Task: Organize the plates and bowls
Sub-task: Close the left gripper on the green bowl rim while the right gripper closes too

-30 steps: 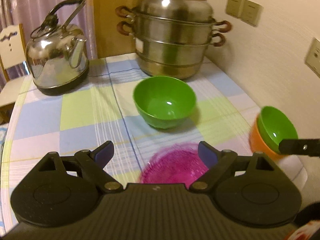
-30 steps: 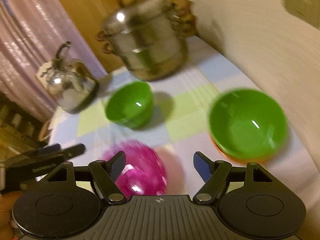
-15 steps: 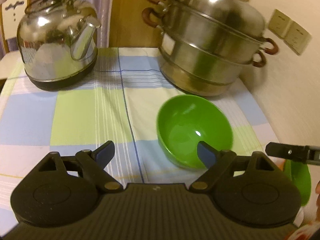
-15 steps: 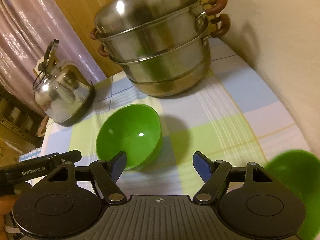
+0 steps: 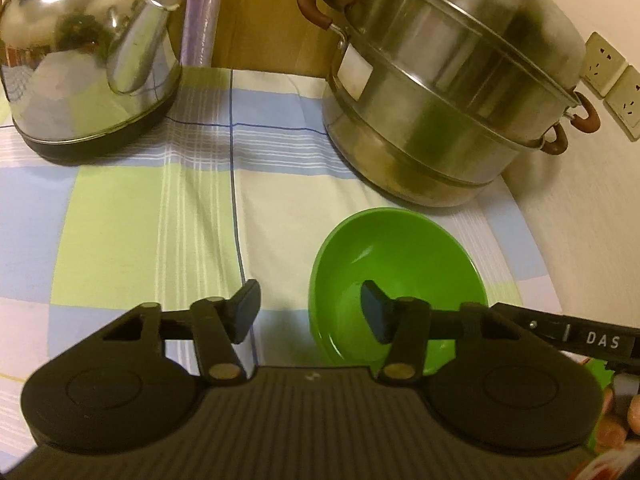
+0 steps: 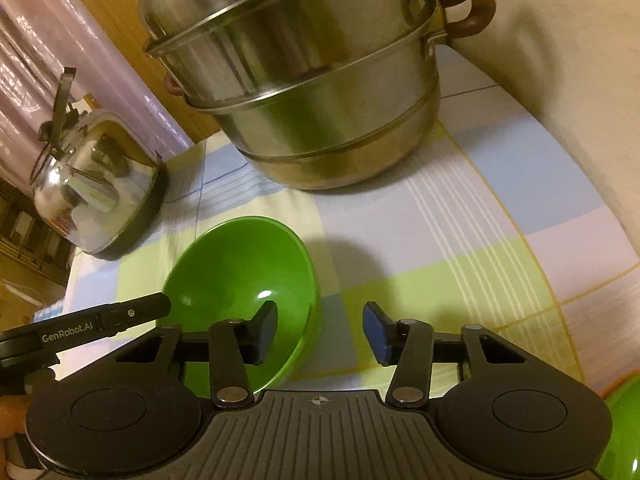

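Both views have closed in on the lone green bowl (image 5: 400, 276) since a second ago — the pink plate that filled the lower middle of the left view is gone from sight, and the orange-and-green stack at the right edge has shrunk to a green sliver (image 6: 624, 432) in the lower right corner of the right view. The kettle (image 5: 88, 56) and steamer pot (image 5: 452, 92) now loom large across the top of each frame.

The left gripper (image 5: 310, 312) has its jaws spread wide and holds nothing; its right finger hangs over the bowl's hollow, its left finger over the checked tablecloth (image 5: 152, 220), so the near-left rim lies between them. The right gripper (image 6: 320, 334) is likewise agape and empty, its left finger over the bowl (image 6: 240, 280) and its right over bare cloth, bracketing the opposite rim. Contact with the rim cannot be told from either view.

The bowl sits upright on the cloth, lower centre-right in the left view, just in front of the pot.

Judging by this, the loose bowl is the next piece to be gathered — probably for nesting onto the stack at the right.
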`<state>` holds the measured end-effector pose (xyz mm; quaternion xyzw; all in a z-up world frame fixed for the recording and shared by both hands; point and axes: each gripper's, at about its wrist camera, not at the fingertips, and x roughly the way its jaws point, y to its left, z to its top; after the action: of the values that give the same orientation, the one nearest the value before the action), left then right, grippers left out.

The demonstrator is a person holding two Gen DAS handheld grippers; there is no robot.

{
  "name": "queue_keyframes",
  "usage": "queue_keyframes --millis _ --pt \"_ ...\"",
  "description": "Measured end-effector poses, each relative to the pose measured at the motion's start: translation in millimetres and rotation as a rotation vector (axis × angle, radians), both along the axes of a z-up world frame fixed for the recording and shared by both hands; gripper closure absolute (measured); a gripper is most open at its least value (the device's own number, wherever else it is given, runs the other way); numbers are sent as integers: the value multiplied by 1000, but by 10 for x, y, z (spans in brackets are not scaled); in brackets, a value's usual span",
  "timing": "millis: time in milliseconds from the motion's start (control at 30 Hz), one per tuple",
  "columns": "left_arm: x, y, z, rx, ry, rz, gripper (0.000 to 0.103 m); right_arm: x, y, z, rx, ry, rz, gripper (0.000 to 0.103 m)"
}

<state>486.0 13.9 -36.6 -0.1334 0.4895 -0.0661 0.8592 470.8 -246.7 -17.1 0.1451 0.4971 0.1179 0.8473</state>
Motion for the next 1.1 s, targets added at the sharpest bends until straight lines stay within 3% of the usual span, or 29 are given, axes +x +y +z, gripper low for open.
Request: queue_keyframes --millis 300,567,1100 --pt "108 -24 -114 -6 22 -13 70 99 74 -122 -9 10 12 66" --pt "145 -87 -191 -6 38 -32 78 139 128 -173 -28 16 22 83" --pt "153 -149 -221 34 46 -42 92 180 189 -193 -46 24 40 95"
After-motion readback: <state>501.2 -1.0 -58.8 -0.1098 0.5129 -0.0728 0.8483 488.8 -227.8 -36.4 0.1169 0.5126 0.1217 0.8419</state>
